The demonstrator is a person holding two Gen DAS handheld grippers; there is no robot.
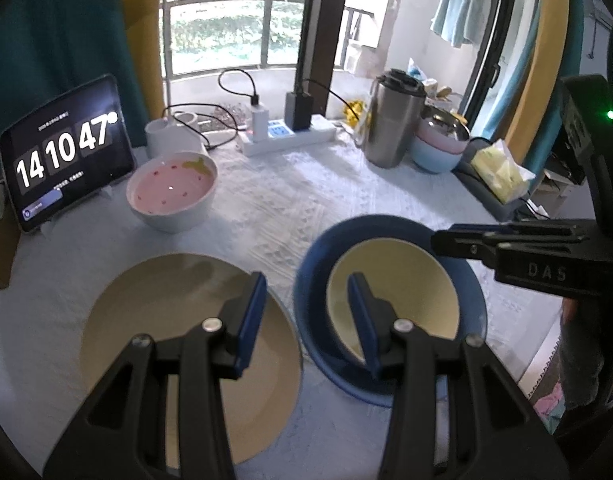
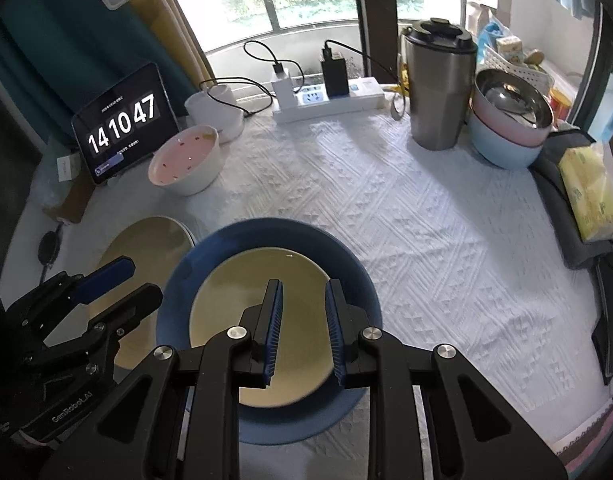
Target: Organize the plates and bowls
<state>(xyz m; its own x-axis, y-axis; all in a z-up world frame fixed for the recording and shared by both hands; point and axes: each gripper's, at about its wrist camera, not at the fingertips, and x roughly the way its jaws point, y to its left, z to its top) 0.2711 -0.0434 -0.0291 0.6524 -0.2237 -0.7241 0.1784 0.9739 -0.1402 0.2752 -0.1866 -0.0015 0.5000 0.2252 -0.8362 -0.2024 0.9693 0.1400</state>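
Observation:
A blue plate lies on the white cloth with a cream dish nested in it. A beige plate lies just left of it. My left gripper hovers open over the gap between the two plates, holding nothing. My right gripper hangs above the cream dish, its jaws a narrow gap apart with nothing between them. A white bowl with a pink inside stands at the back left.
A tablet showing a clock leans at the back left. A steel tumbler, stacked pink and blue bowls, a tissue pack and a power strip line the back and right.

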